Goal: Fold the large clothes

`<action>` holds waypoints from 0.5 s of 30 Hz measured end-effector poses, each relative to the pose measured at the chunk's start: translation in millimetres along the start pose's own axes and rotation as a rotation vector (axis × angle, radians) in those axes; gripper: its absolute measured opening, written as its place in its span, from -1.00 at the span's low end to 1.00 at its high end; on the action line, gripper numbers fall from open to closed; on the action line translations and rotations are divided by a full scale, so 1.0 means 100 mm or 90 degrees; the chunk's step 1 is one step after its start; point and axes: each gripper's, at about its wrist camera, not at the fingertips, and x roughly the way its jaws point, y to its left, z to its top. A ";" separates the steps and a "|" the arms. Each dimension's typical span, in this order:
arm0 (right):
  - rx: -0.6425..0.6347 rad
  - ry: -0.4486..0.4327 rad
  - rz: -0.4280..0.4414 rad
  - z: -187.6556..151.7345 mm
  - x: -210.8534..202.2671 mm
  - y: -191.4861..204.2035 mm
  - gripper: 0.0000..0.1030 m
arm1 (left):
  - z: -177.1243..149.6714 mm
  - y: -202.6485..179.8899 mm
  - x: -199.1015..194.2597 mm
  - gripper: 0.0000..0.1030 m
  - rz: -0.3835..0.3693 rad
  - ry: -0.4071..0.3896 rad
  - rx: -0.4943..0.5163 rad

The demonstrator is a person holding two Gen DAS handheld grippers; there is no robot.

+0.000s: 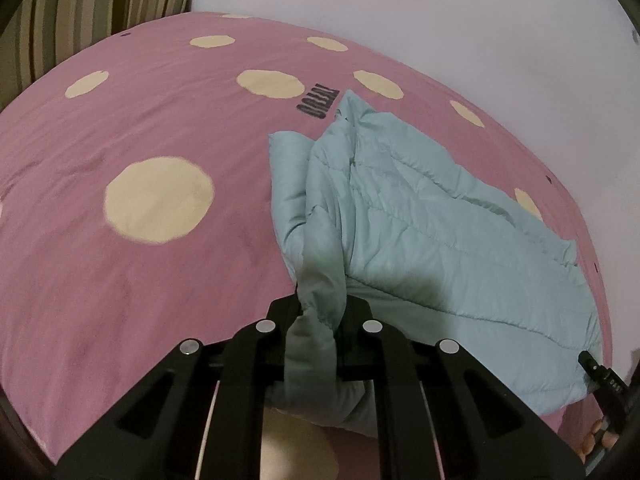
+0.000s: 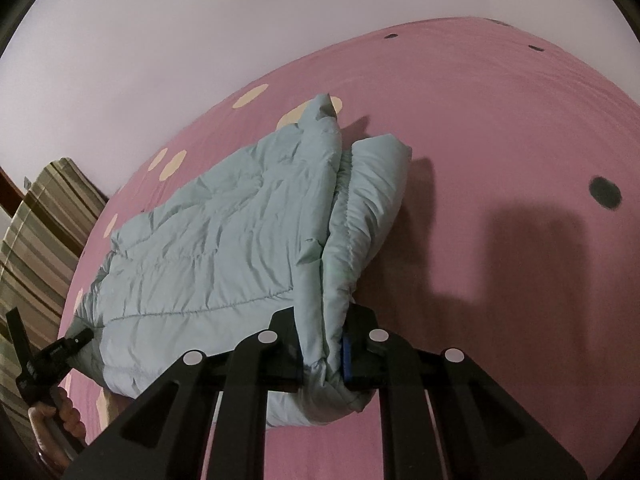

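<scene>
A pale mint quilted padded jacket [image 1: 420,216] lies partly folded on a pink bed sheet [image 1: 140,280] with cream dots. My left gripper [image 1: 320,312] is shut on a bunched edge of the jacket at its near left corner. In the right wrist view the same jacket [image 2: 224,240] spreads to the left, and my right gripper [image 2: 324,336] is shut on a thick folded edge of it at the near right corner. The right gripper also shows in the left wrist view [image 1: 596,372] at the jacket's far corner. The left gripper shows at the left edge of the right wrist view [image 2: 60,348].
A striped green and brown cushion [image 1: 80,12] stands at the bed's head, also in the right wrist view [image 2: 40,232]. A pale wall [image 1: 440,12] runs along the bed's far side. Bare pink sheet [image 2: 520,260] extends right of the jacket.
</scene>
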 end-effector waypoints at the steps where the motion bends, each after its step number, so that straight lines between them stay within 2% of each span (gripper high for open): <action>1: 0.000 0.001 0.002 -0.05 -0.03 -0.01 -0.76 | -0.04 0.02 -0.03 -0.80 0.002 0.000 0.001; 15: -0.013 0.008 0.011 -0.46 -0.30 -0.05 -0.76 | -0.45 0.23 -0.35 -0.80 0.009 0.001 -0.015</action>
